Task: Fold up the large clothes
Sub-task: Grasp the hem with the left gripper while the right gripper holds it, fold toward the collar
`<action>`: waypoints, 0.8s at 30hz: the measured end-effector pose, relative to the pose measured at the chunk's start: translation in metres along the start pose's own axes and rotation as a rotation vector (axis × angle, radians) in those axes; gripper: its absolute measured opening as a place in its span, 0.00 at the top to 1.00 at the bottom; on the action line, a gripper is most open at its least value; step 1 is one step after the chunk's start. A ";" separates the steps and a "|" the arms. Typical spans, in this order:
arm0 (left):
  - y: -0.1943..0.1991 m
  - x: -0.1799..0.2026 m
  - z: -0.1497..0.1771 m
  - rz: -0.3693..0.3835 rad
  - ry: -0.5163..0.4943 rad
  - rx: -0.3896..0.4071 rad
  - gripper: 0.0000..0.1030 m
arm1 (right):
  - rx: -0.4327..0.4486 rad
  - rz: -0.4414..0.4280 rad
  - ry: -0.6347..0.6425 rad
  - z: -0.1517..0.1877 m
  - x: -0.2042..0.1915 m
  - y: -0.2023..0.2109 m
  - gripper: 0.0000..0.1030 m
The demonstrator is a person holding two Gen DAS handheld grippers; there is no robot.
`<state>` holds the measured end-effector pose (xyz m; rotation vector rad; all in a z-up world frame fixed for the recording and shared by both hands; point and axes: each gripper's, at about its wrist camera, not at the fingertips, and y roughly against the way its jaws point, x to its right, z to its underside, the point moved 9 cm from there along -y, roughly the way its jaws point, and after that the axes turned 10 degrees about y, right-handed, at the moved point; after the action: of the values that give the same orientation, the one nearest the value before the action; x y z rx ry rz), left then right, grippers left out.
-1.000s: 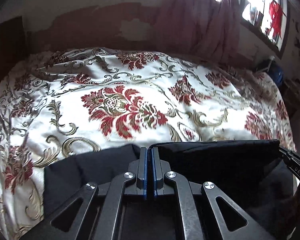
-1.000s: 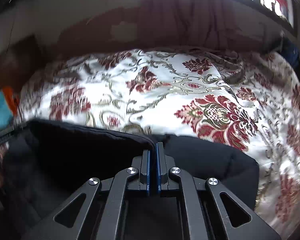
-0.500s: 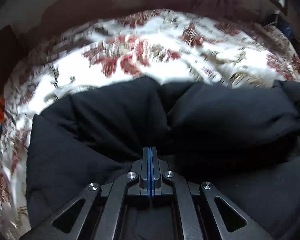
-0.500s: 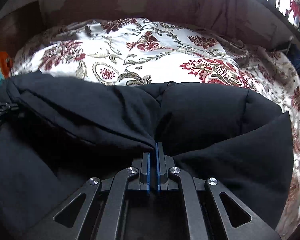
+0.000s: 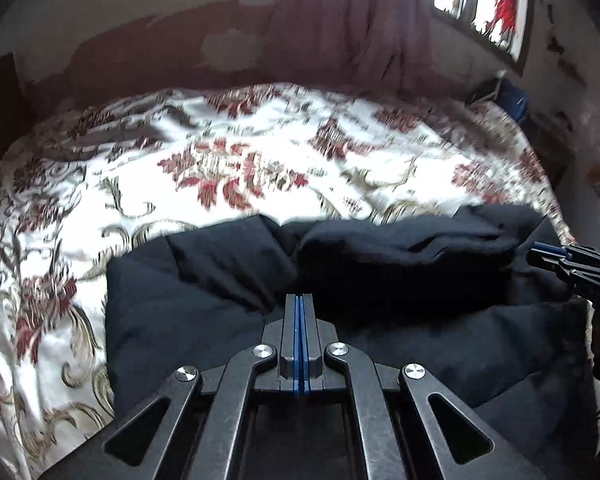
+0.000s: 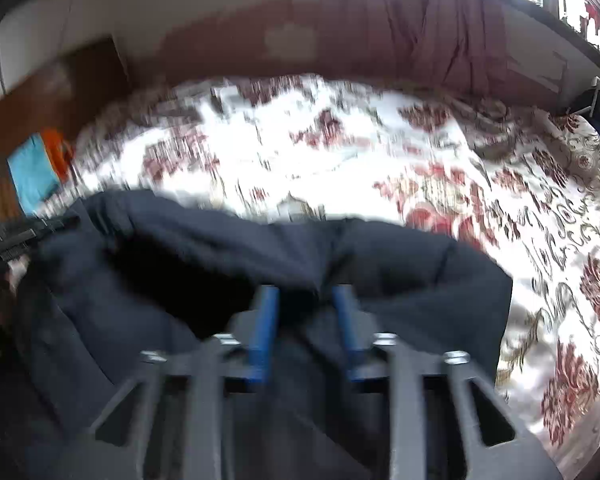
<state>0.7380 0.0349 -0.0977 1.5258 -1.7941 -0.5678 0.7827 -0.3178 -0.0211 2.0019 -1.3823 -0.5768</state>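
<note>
A large black padded garment lies folded over on a bed with a white, red and gold floral cover. My left gripper is shut, and the black fabric puckers in toward its tips. The left gripper also shows at the left edge of the right wrist view. My right gripper has its jaws opening. Its blue pads stand apart, with the garment lying loose between and under them. It shows again in the left wrist view, at the right edge.
A dusty-pink curtain hangs behind the bed below a bright window. A dark blue item sits at the bed's far right corner. Blue and orange cloth lies by a wooden panel at the left. The far half of the cover is bare.
The garment's held edge was carried forward and laid over itself, so more black fabric now shows ahead of both grippers. The right jaws went from shut to apart. The left stayed shut.
</note>
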 end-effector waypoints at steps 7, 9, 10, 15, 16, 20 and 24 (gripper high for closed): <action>-0.029 0.035 -0.050 0.131 0.105 0.022 0.80 | -0.034 -0.195 -0.159 -0.022 -0.019 -0.061 0.89; -0.046 0.049 -0.049 0.167 0.097 -0.022 0.80 | -0.071 -0.226 -0.131 -0.012 -0.031 -0.072 0.89; -0.052 0.056 -0.045 0.193 0.079 -0.046 0.80 | -0.089 -0.230 -0.097 -0.006 -0.037 -0.075 0.89; -0.075 0.085 -0.003 0.233 -0.118 -0.190 0.80 | -0.236 -0.256 0.047 0.025 -0.055 -0.088 0.92; -0.080 0.084 0.005 0.218 -0.147 -0.216 0.81 | -0.256 -0.254 0.057 0.030 -0.054 -0.093 0.93; -0.099 0.074 0.023 0.134 -0.153 -0.325 0.94 | -0.325 -0.257 0.038 0.036 -0.051 -0.111 0.98; -0.121 0.072 0.039 0.041 -0.158 -0.393 0.96 | -0.358 -0.203 0.059 0.050 -0.059 -0.137 1.00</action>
<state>0.7847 -0.0650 -0.1935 1.1997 -1.6987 -0.9794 0.8193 -0.2401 -0.1533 1.8580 -0.9667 -0.7888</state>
